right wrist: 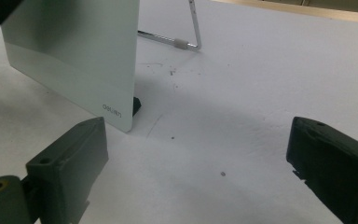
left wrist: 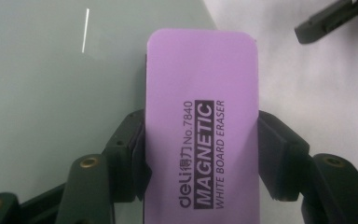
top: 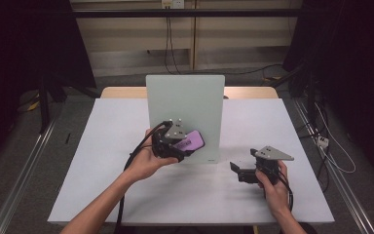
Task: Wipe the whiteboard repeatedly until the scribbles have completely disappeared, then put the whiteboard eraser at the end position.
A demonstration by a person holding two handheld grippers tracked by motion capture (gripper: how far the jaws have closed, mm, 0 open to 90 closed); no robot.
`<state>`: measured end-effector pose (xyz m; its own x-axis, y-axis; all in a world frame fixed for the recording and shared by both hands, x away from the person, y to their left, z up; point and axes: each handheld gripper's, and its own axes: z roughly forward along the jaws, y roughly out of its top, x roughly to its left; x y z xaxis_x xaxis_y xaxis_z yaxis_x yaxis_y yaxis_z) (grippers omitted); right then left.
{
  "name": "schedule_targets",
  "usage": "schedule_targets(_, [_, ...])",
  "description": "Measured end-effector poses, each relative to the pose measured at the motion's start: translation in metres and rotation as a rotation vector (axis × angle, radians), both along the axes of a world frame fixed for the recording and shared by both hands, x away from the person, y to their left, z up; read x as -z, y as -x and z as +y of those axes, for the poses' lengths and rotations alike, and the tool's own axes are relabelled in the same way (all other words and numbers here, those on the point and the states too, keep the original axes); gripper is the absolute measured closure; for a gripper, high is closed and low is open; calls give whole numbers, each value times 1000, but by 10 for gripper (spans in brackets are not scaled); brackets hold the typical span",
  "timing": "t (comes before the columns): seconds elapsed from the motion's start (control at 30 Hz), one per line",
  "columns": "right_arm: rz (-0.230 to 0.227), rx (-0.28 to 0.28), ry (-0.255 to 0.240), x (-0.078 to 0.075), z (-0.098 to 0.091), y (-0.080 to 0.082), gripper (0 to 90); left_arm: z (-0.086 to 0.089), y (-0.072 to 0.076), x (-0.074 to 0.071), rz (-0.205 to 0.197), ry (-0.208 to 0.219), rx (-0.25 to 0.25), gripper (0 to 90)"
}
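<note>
A purple magnetic whiteboard eraser (left wrist: 200,121) sits clamped between the jaws of my left gripper (left wrist: 200,154), black print facing the camera. In the high view that left gripper (top: 182,146) holds the eraser (top: 191,141) up against the lower part of a small upright whiteboard (top: 185,97) standing mid-table. The board's pale surface (left wrist: 51,93) carries a short white mark (left wrist: 85,30). My right gripper (top: 238,171) rests low on the table at the right, jaws wide apart with nothing between them. The right gripper view looks past its jaws (right wrist: 196,158) at the board's lower corner (right wrist: 74,60).
The white tabletop (top: 102,161) spreads around the board. A metal wire stand (right wrist: 186,37) props the board from behind. Dark curtains flank both sides, cables hang on the back wall, and floor rails run along the table's left and right.
</note>
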<state>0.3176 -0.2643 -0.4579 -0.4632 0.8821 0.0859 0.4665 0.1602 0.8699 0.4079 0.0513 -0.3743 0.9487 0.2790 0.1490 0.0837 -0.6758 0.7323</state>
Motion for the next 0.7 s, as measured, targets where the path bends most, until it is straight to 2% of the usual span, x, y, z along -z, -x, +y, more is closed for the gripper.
schedule_targets(0.1, [1, -1, -4, 0, 0, 1, 52, 5, 0, -5, 6, 23, -5, 412])
schedule_targets(0.43, [-13, -14, -5, -2, -1, 4, 51, 14, 11, -10, 53, 15, 6, 412])
schedule_targets(0.47, [-14, -15, -3, -2, -1, 4, 51, 15, 12, -9, 59, 26, 6, 412])
schedule_targets(0.7, [-20, -5, -6, -3, -2, 4, 51, 21, 16, -9, 97, 30, 26, 412])
